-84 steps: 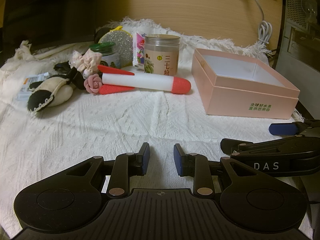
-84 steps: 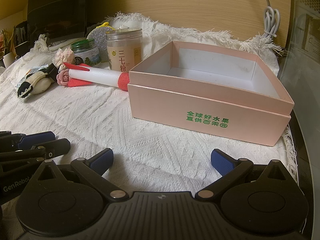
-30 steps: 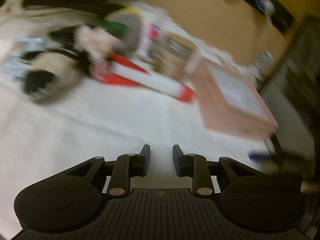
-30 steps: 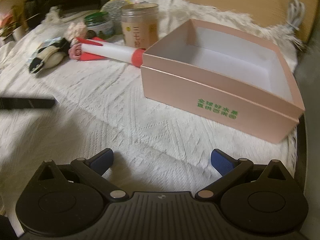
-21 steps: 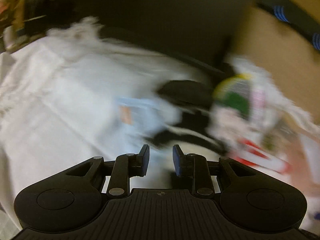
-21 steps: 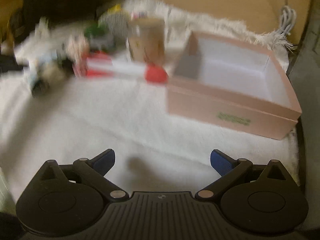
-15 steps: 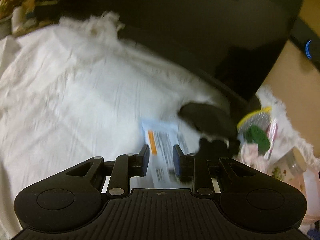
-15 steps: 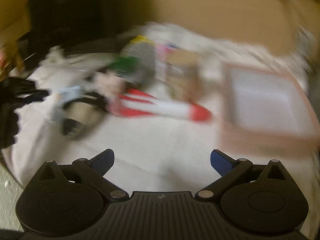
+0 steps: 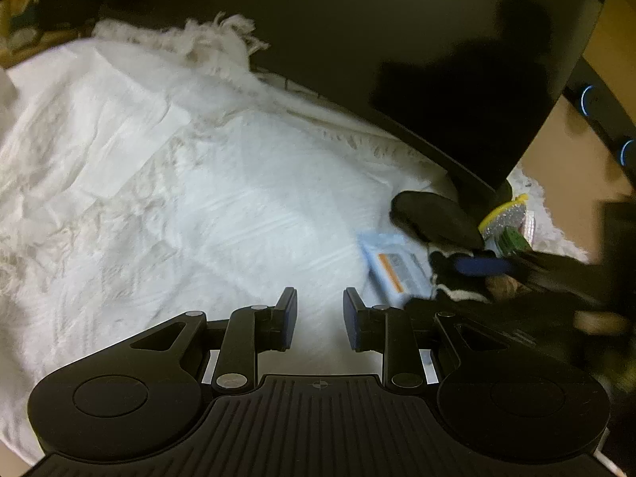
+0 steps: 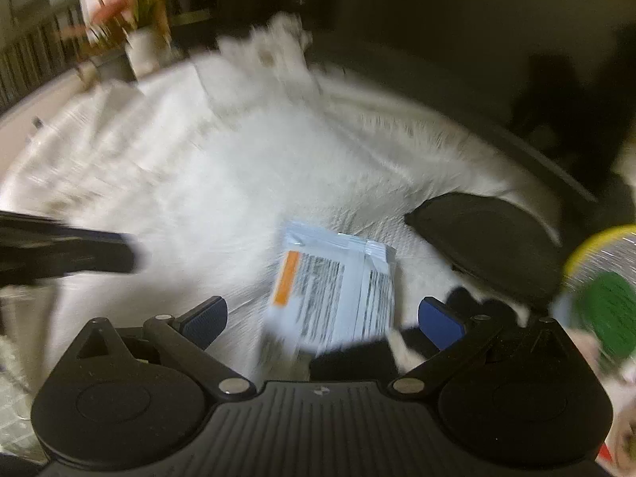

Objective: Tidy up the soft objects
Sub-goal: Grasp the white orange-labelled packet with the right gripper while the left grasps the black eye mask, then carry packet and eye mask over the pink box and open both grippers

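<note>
A light blue printed packet [image 10: 334, 294] with an orange stripe lies on the white knitted cloth [image 10: 222, 183], straight ahead of my right gripper [image 10: 322, 318], whose jaws are wide open around its near end without touching it. The packet also shows in the left wrist view [image 9: 393, 268]. A black and white plush slipper [image 10: 477, 306] lies partly under my right gripper's right finger. My left gripper [image 9: 320, 314] is slightly open and empty above bare cloth, left of the packet. The right gripper [image 9: 516, 274] shows blurred at the right of the left wrist view.
A black rounded object [image 10: 485, 238] lies behind the packet. A dark monitor [image 9: 397, 59] stands at the back. A green-lidded jar [image 10: 608, 314] and a silver yellow-rimmed disc [image 10: 596, 250] are at the right. A potted plant [image 10: 143, 31] stands beyond the cloth's far left.
Both grippers have swung left, away from the pink box and foam rocket. My right gripper has come down over the blue packet and the plush slipper. Jaw openings are unchanged.
</note>
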